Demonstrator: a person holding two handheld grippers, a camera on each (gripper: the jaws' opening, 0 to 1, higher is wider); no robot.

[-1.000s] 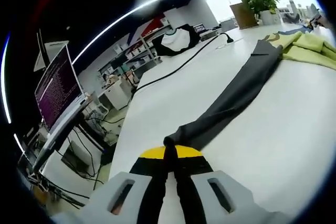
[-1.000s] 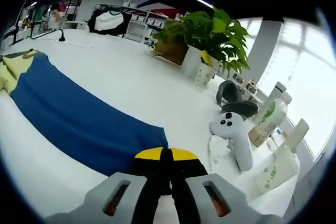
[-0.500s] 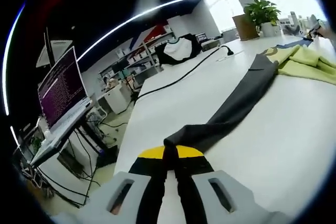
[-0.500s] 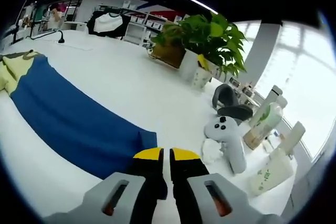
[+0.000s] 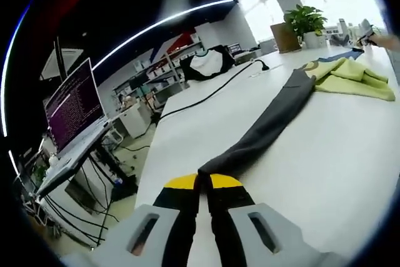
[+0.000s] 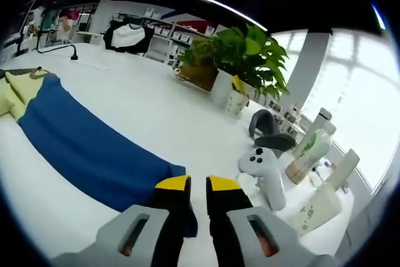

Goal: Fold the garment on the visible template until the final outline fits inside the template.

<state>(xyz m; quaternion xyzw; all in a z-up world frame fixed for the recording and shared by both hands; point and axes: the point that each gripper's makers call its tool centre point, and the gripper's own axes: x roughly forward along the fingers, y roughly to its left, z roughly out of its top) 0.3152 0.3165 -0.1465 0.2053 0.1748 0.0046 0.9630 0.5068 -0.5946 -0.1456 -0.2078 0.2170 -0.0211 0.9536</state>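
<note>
The garment lies stretched across the white table [image 5: 325, 154], both sleeves spread out. The left claw [image 5: 203, 182] is closed on the grey sleeve [image 5: 262, 132] end; the right claw [image 6: 198, 186] stands slightly open beside the blue sleeve [image 6: 87, 151], holding nothing. The next move is probably folding sleeves inward. A white controller [image 6: 265, 173], bottles [image 6: 306, 151] and a plant [image 6: 247, 60] stand near the right side

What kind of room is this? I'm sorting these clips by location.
Probably an office or lab: a long white table, a monitor showing text beside it, storage shelves at the back and a potted plant.

right hand-held gripper [image 6: 198, 187] parted over the blue sleeve [image 6: 87, 150].
</note>
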